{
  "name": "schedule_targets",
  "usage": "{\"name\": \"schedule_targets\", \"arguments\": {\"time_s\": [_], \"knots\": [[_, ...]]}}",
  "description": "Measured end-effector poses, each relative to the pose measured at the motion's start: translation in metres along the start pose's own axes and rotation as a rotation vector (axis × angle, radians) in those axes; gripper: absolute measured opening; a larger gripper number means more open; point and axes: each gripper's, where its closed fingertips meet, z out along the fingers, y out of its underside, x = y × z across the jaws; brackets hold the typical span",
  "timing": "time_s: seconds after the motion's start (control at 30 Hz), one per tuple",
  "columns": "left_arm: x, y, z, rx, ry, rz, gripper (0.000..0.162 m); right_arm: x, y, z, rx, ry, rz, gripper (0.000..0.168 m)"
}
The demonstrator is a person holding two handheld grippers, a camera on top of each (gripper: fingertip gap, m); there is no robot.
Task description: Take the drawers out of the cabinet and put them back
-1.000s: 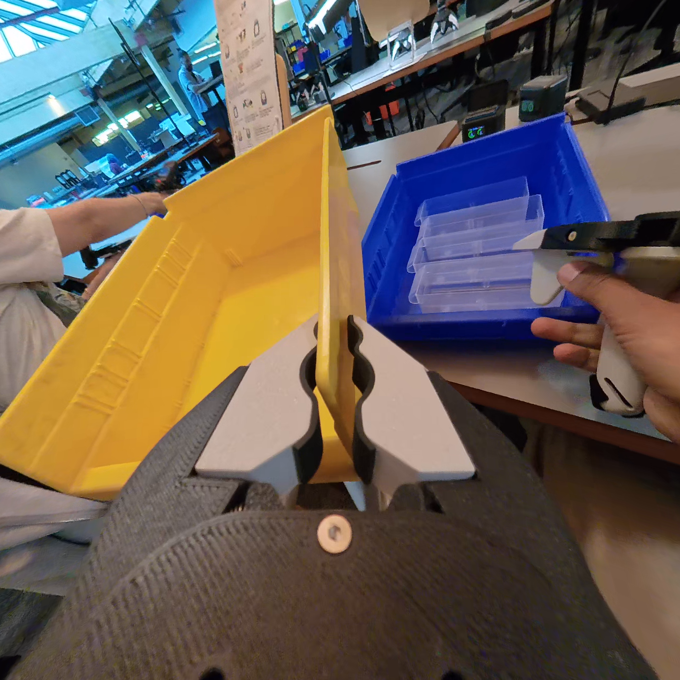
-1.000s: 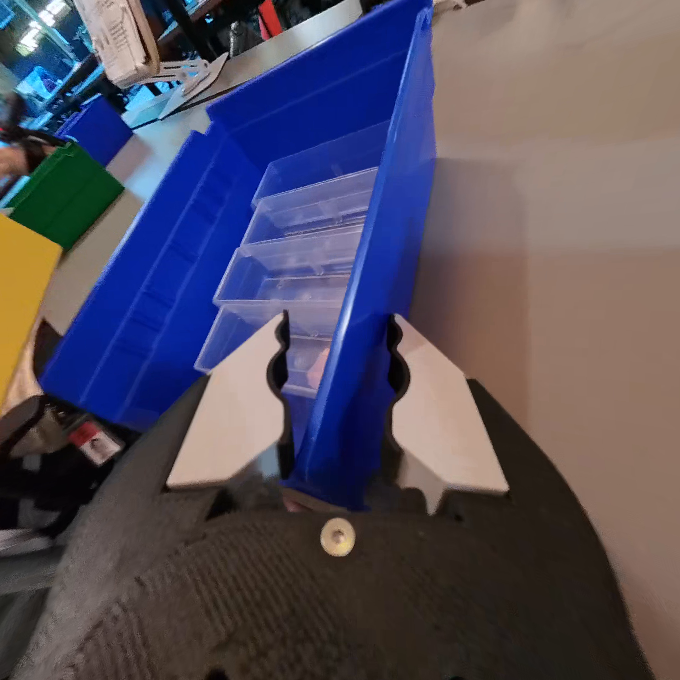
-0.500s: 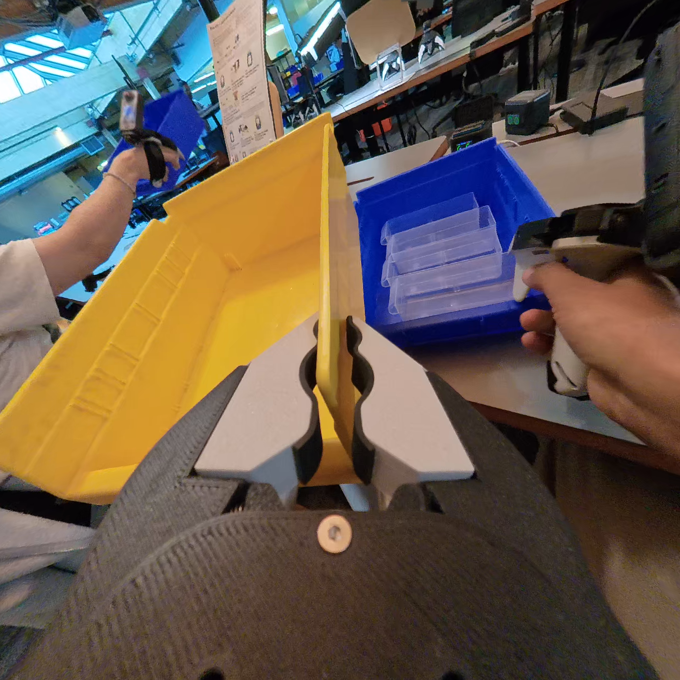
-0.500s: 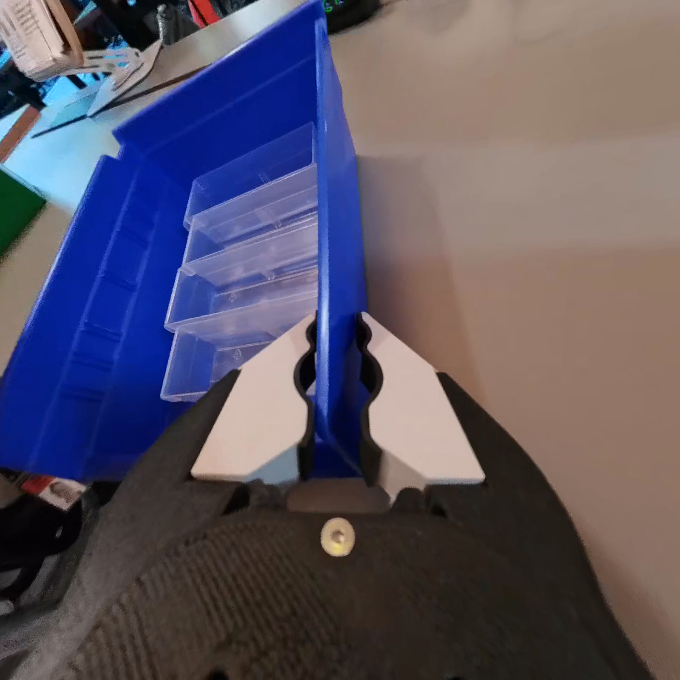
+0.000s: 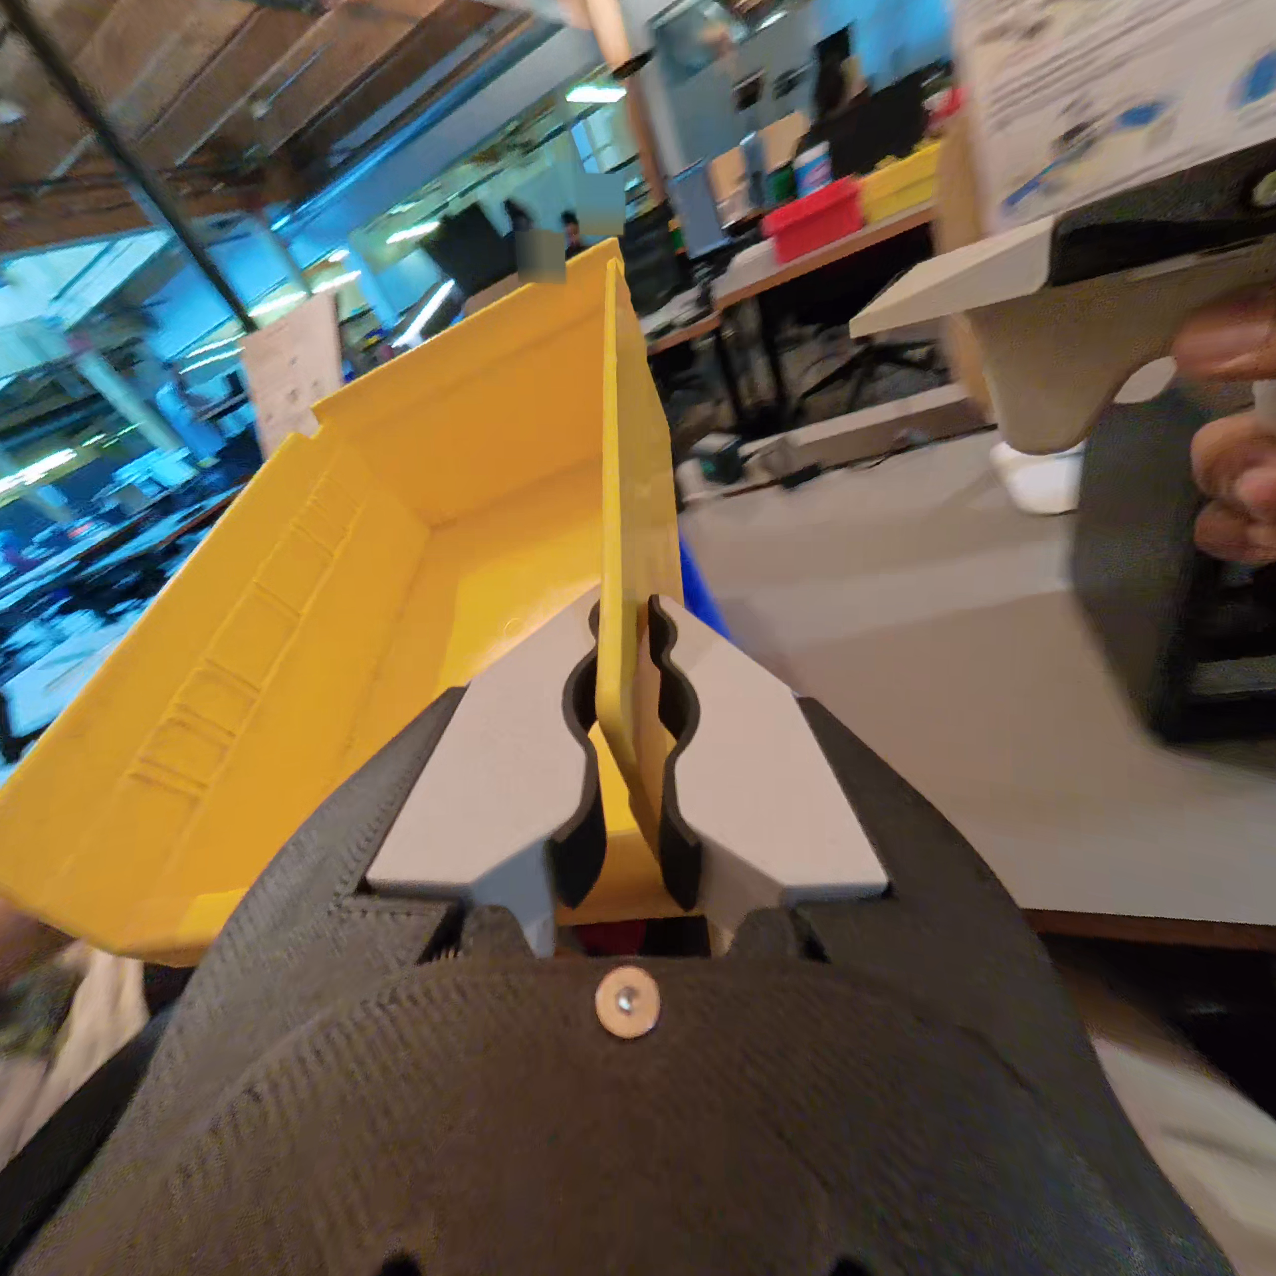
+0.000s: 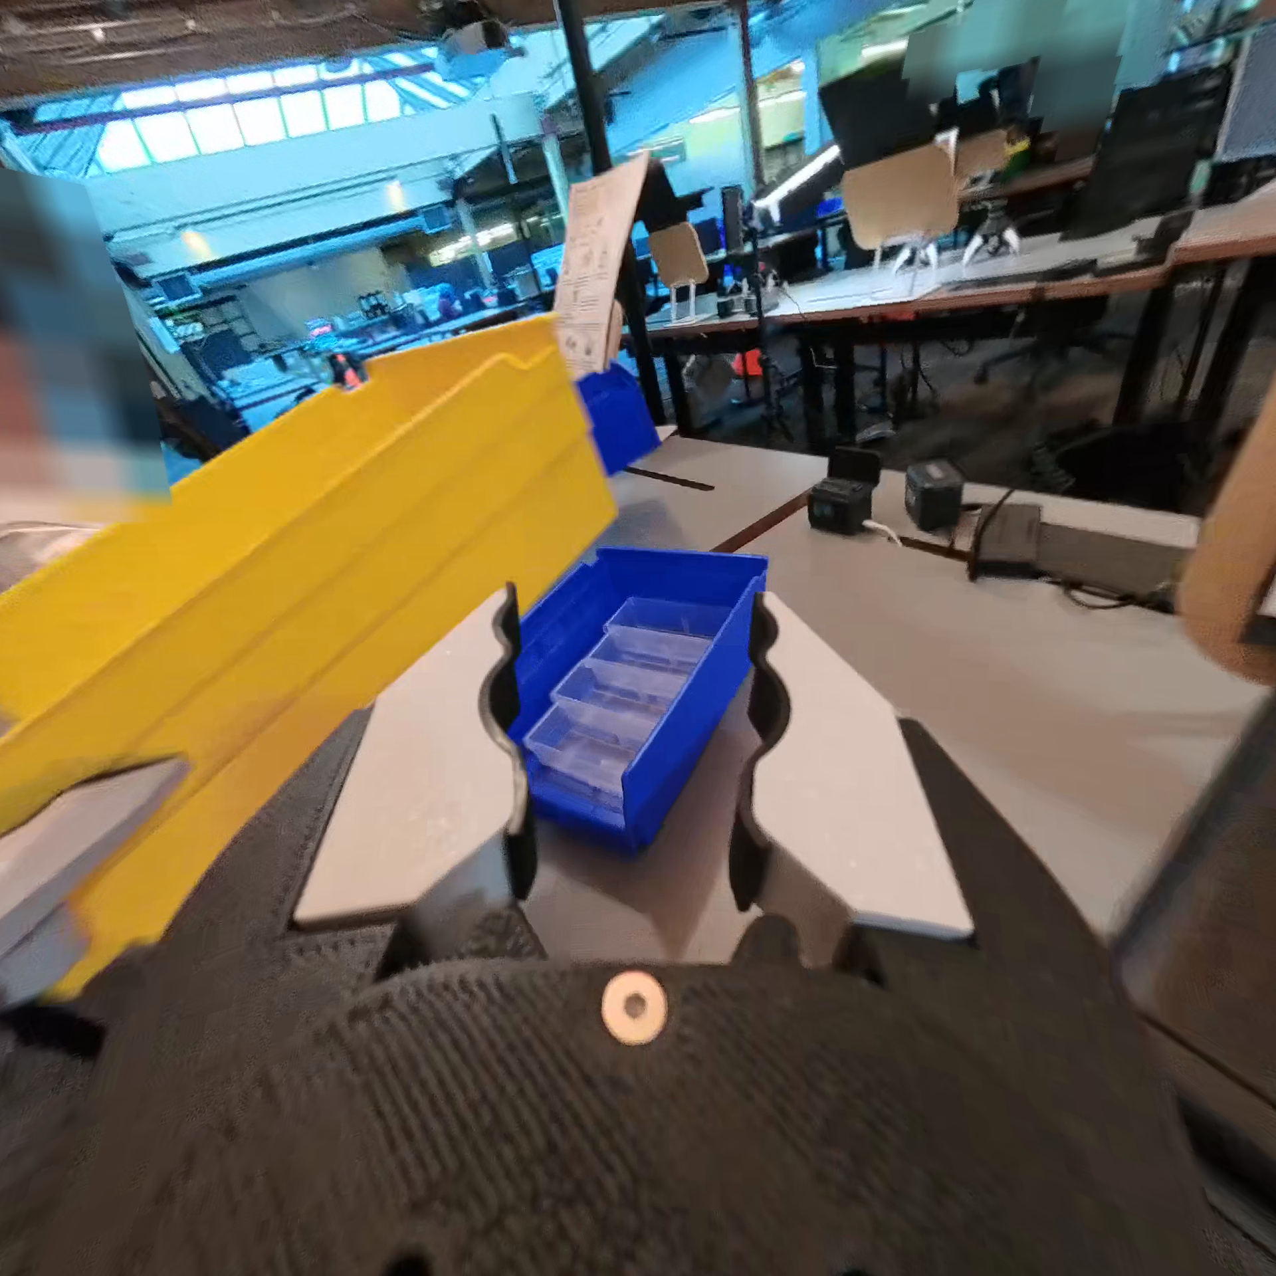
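In my left wrist view, the left gripper [image 5: 625, 690] is clamped on the right side wall of the yellow bin [image 5: 387, 587], which hangs tilted in the air off the near edge of the grey table [image 5: 897, 690]. The right gripper [image 5: 1036, 324] shows at upper right, a hand [image 5: 1236, 442] around its handle — blurred, so I cannot tell much more there.

In my right wrist view, the right gripper [image 6: 632, 697] has its jaws spread wide with nothing between them. Beyond them the blue bin [image 6: 690, 718] sits on the table [image 6: 967, 663], holding a row of clear plastic drawers [image 6: 621, 690]. The yellow bin [image 6: 311, 587] is at left — raised, slanting.
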Motion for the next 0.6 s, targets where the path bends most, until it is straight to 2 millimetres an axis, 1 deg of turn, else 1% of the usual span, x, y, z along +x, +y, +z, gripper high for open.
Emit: {"name": "schedule_targets", "arguments": {"time_s": [0.03,0.1,0.2,0.23,0.27,0.3,0.33,0.37,0.4,0.47,0.53,0.6], "knots": [[0.013,-0.018,-0.003,0.030,0.053,0.001,0.000,0.004,-0.014,-0.023,0.003,-0.009,-0.019,0.066],[0.042,-0.054,-0.011,0.098,0.161,0.018,0.000,0.018,-0.043,-0.073,0.044,-0.003,-0.055,0.066],[0.094,-0.107,-0.024,0.194,0.321,0.072,0.001,0.054,-0.082,-0.160,0.159,0.055,-0.078,0.066],[0.113,-0.125,-0.028,0.226,0.375,0.085,0.001,0.071,-0.093,-0.191,0.207,0.102,-0.103,0.067],[0.131,-0.144,-0.032,0.262,0.431,0.091,0.000,0.094,-0.101,-0.224,0.248,0.184,-0.144,0.067],[0.149,-0.163,-0.036,0.297,0.488,0.094,0.000,0.122,-0.106,-0.256,0.276,0.286,-0.188,0.063],[0.169,-0.181,-0.040,0.330,0.547,0.095,0.000,0.153,-0.104,-0.288,0.277,0.397,-0.230,0.061],[0.189,-0.198,-0.044,0.356,0.605,0.097,0.000,0.185,-0.098,-0.319,0.255,0.508,-0.261,0.061],[0.211,-0.215,-0.048,0.376,0.663,0.100,0.000,0.217,-0.088,-0.348,0.227,0.608,-0.278,0.061],[0.262,-0.244,-0.057,0.407,0.765,0.116,0.000,0.274,-0.057,-0.404,0.176,0.769,-0.237,0.063],[0.320,-0.265,-0.068,0.430,0.855,0.153,0.000,0.318,-0.021,-0.455,0.134,0.914,-0.202,0.067],[0.384,-0.276,-0.081,0.445,0.923,0.223,0.000,0.351,0.010,-0.505,0.104,1.075,-0.219,0.072]]}}
